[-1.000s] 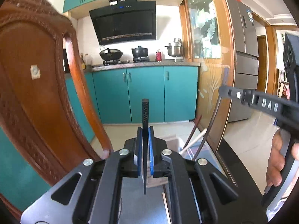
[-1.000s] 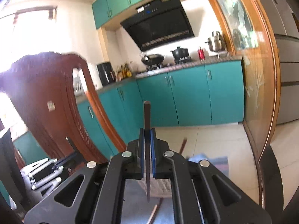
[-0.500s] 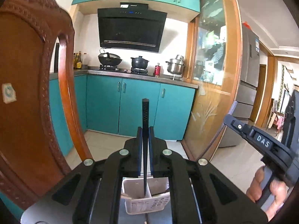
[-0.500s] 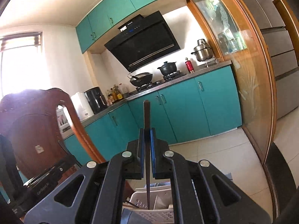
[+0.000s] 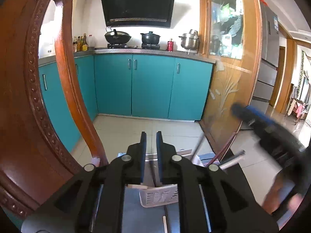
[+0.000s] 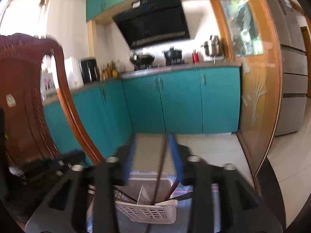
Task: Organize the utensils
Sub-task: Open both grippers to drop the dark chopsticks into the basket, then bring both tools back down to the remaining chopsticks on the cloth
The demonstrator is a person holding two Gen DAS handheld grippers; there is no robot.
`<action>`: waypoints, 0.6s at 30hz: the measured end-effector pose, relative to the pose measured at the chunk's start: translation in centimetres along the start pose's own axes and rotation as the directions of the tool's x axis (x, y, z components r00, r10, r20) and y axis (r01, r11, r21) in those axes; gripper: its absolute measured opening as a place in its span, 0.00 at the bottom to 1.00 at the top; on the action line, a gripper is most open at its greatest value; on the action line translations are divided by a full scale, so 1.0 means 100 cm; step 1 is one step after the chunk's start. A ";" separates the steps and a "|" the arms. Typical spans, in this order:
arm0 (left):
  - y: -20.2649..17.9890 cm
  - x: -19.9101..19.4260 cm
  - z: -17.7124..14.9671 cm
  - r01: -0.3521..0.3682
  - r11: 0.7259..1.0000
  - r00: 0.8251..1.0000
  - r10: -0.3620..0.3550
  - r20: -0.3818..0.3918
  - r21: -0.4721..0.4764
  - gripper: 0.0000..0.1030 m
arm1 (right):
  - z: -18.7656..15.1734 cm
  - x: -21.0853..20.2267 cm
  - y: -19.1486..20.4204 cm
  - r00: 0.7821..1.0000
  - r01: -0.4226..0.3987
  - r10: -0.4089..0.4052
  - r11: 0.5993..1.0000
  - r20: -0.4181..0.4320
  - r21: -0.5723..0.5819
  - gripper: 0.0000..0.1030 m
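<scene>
Utensil basket [image 6: 149, 211], white and slotted, sits on the desk [image 5: 136, 217] beneath both grippers. Right gripper [image 6: 153, 151] jaws have just opened, a dark chopstick [image 6: 160, 176] loose between them; left gripper [image 5: 151, 155] jaws slightly apart, empty.

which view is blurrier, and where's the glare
Right wrist view: motion-smeared throughout, fingers and white basket soft, window at upper left blown out. Left wrist view: mostly sharp, only the right gripper at its right edge is blurred.
</scene>
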State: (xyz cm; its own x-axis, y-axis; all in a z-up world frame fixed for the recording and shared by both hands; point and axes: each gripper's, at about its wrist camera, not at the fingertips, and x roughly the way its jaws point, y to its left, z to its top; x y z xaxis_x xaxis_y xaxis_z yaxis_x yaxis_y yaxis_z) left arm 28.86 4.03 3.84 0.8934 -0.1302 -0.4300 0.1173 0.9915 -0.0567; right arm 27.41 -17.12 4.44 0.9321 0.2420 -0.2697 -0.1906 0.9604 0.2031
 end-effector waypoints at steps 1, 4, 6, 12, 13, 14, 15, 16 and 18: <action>0.001 -0.008 -0.001 0.009 1.000 1.000 -0.009 0.013 0.003 0.15 | 0.004 -0.016 -0.001 0.999 -0.009 0.009 1.000 0.034 0.006 0.42; 0.008 -0.036 -0.010 0.034 0.999 0.999 -0.034 0.042 0.000 0.18 | 0.011 -0.058 -0.002 0.994 -0.054 0.053 0.998 0.098 0.011 0.42; 0.013 -0.051 -0.024 0.066 0.998 0.997 -0.065 0.039 -0.009 0.20 | 0.011 -0.081 -0.002 0.991 -0.084 0.083 0.996 0.108 0.006 0.42; 0.006 -0.009 -0.110 0.152 0.988 0.947 -0.145 -0.286 0.004 0.20 | -0.025 -0.101 -0.017 0.997 -0.053 0.053 0.999 0.049 -0.010 0.42; 0.003 0.004 -0.121 0.147 0.989 0.929 -0.138 -0.344 0.002 0.20 | -0.037 -0.096 -0.025 0.999 -0.044 0.044 0.999 0.025 0.003 0.42; 0.000 0.018 -0.136 0.135 0.991 0.904 -0.120 -0.410 0.007 0.20 | -0.052 -0.087 -0.033 0.999 -0.031 0.031 0.999 -0.017 0.019 0.42; -0.008 0.031 -0.153 0.131 0.991 0.873 -0.104 -0.476 0.024 0.20 | -0.063 -0.079 -0.038 0.998 -0.014 0.016 0.999 -0.058 0.031 0.42; -0.013 0.038 -0.161 0.141 0.989 0.857 -0.103 -0.505 0.036 0.20 | -0.078 -0.066 -0.047 0.992 0.014 -0.008 0.999 -0.124 0.052 0.42; -0.026 0.048 -0.179 0.168 0.984 0.821 -0.109 -0.560 0.055 0.28 | -0.101 -0.044 -0.062 0.972 0.055 -0.029 0.993 -0.234 0.106 0.42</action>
State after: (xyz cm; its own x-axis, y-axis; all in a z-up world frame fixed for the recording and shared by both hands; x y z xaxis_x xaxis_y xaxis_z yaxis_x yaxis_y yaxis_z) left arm 25.09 0.77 -14.25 0.4782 -0.2151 -0.8515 0.2893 0.9540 -0.0785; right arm 21.40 -22.73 -5.11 0.8391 0.2392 -0.4886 -0.1049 0.9524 0.2861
